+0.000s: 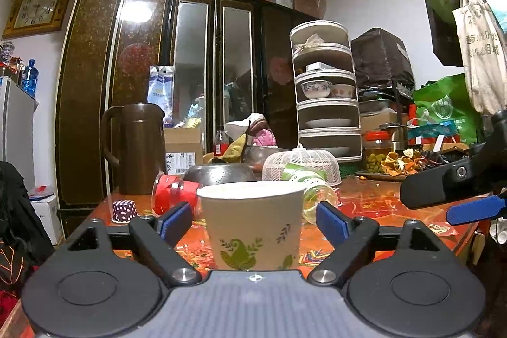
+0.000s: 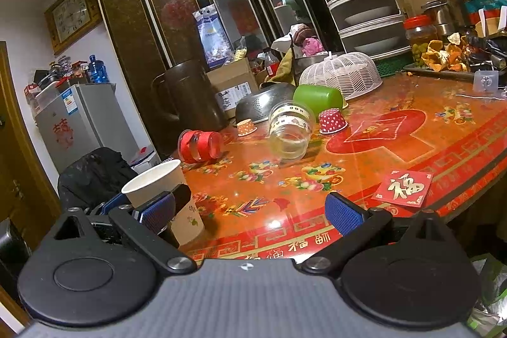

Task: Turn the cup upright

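A paper cup with green leaf prints stands upright on the red patterned table, mouth up. My left gripper is open around it, its blue pads a little apart from the cup's sides. The cup also shows in the right wrist view at the table's near left edge, with the left gripper's fingers beside it. My right gripper is open and empty over the table's front edge; it also shows in the left wrist view at the right.
On the table lie a red-wrapped glass, a glass jar and a green cup on their sides, small dotted cups, a metal colander, a white mesh cover, a brown jug and a red card.
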Demonstrator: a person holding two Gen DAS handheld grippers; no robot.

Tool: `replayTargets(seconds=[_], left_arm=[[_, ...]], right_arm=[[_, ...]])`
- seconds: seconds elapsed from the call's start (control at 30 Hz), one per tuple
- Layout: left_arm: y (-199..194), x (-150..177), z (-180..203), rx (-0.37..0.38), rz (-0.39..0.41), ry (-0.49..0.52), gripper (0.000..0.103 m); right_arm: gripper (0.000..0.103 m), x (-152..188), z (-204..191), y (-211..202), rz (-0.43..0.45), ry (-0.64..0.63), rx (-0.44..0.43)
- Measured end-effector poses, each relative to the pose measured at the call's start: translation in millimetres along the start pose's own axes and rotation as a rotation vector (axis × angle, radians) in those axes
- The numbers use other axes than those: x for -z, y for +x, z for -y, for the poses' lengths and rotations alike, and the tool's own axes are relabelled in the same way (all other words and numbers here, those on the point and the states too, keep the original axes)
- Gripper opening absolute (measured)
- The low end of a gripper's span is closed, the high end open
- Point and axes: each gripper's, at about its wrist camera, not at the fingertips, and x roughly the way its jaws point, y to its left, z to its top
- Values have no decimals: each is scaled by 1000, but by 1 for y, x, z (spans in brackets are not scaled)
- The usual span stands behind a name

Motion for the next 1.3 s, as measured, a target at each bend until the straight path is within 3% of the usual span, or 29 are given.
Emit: replayTargets(seconds=[0.23, 0.37, 0.43, 0.53, 0.7, 0.83, 1.03, 1.3], left_arm=[[-3, 5, -3, 47, -40, 6, 95], [-30, 1, -22, 74, -39, 2, 96], [-45, -11, -38, 47, -59, -22, 103], [-52, -50, -57, -6, -155, -2, 103], [-60, -107, -78, 139, -358, -109, 103], [-72, -127, -79, 153, -448, -103, 103], [-80, -145, -75, 156, -465, -90, 103], [-71, -144, -73, 167, -512, -95, 103]], right_arm=[[102, 1, -2, 0, -1, -2, -2], [102, 0, -4, -3, 7, -14, 5], [102, -2, -7, -6, 12, -34, 13], [102, -8, -21, -12, 6, -109, 37], [102, -29, -52, -31, -45, -211, 63], [102, -57, -68, -58, -52, -196, 32], [102, -83, -79, -71, -119, -208, 53], [102, -81, -78, -60, -162, -236, 68]])
